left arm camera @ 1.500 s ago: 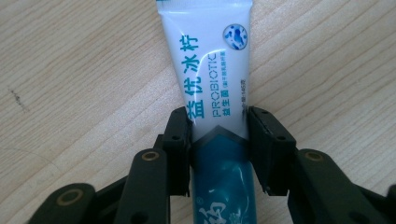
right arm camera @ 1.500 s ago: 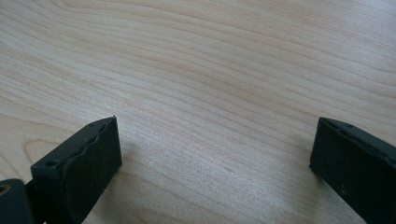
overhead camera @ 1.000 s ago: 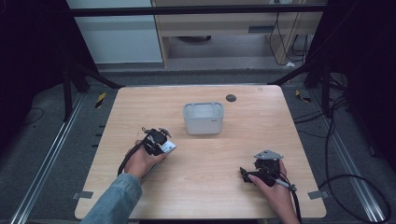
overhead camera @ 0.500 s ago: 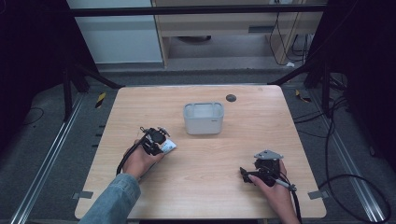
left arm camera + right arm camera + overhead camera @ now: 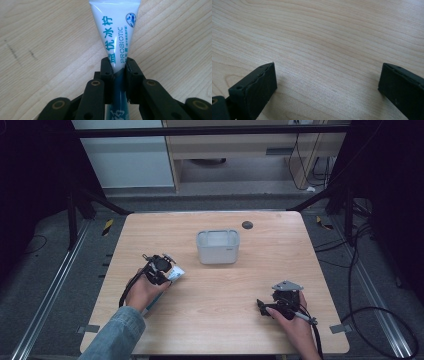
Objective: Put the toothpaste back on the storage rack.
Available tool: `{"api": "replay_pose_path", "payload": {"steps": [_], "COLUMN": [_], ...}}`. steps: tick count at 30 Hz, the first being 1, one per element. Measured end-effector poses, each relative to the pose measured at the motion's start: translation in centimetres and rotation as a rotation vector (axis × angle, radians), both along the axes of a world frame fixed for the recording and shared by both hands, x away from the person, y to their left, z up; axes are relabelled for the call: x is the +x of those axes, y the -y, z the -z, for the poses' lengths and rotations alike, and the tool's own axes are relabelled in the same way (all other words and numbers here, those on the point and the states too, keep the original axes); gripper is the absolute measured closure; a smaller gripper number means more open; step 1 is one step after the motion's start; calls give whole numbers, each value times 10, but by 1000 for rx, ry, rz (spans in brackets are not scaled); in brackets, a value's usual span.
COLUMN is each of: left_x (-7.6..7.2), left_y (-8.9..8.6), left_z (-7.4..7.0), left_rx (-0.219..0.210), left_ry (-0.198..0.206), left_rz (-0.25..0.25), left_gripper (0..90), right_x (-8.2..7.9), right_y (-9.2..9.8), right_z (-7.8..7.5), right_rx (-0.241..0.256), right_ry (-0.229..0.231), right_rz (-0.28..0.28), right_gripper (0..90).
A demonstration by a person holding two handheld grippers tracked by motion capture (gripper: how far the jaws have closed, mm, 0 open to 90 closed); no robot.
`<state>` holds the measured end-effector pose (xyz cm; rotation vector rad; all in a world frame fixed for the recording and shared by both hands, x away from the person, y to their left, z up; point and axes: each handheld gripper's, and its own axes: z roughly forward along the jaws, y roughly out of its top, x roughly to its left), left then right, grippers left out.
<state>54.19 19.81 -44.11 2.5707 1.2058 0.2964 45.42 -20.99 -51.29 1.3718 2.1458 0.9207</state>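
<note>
High view lays it out by size, starting with one pale wooden worktop point(image 5: 225, 320), rectangular and mostly bare. Next comes one translucent grey plastic bin point(image 5: 217, 246), open-topped, standing near the middle toward the far edge. One small dark round disc point(image 5: 247, 225) lies beyond it, well apart from both hands.

Then one white soft plastic tube with teal lettering point(image 5: 117, 37), a toothpaste-like tube, lies near the left front of the worktop. The left tongs point(image 5: 161, 269) are pinching it across its body; the left gripper view has both black jaws pressed against the tube's sides, its flat crimped end pointing away from them. The right tongs point(image 5: 267, 306) rest low near the right front edge, jaws spread wide with only bare wood between them.

My reading is that the grasp is made and the carry is the step in hand, the bin being the likely goal. The next move calls for lifting the tube clear of the worktop, swinging it forward and right over the bin's rim, then parting the jaws above the opening.

Count: two tongs, one tube, one bin, one disc.
</note>
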Motion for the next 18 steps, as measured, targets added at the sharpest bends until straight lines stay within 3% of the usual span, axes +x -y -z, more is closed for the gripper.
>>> {"api": "replay_pose_path", "payload": {"steps": [7, 11, 18], "left_x": [-1, -1, 1], "left_y": [-9, -10, -10], "left_z": [-17, -20, -27], "left_rx": [-30, -31, -69], "left_ry": [45, 47, 76], "left_rz": [-6, 2, 3], "left_gripper": [785, 785, 786], "right_x": [0, 0, 0], "right_y": [0, 0, 0], "right_z": [0, 0, 0], "right_rx": [-1, -1, -1], "right_ry": [0, -1, 0], "right_rz": [1, 2, 1], "right_gripper": [20, 20, 20]}}
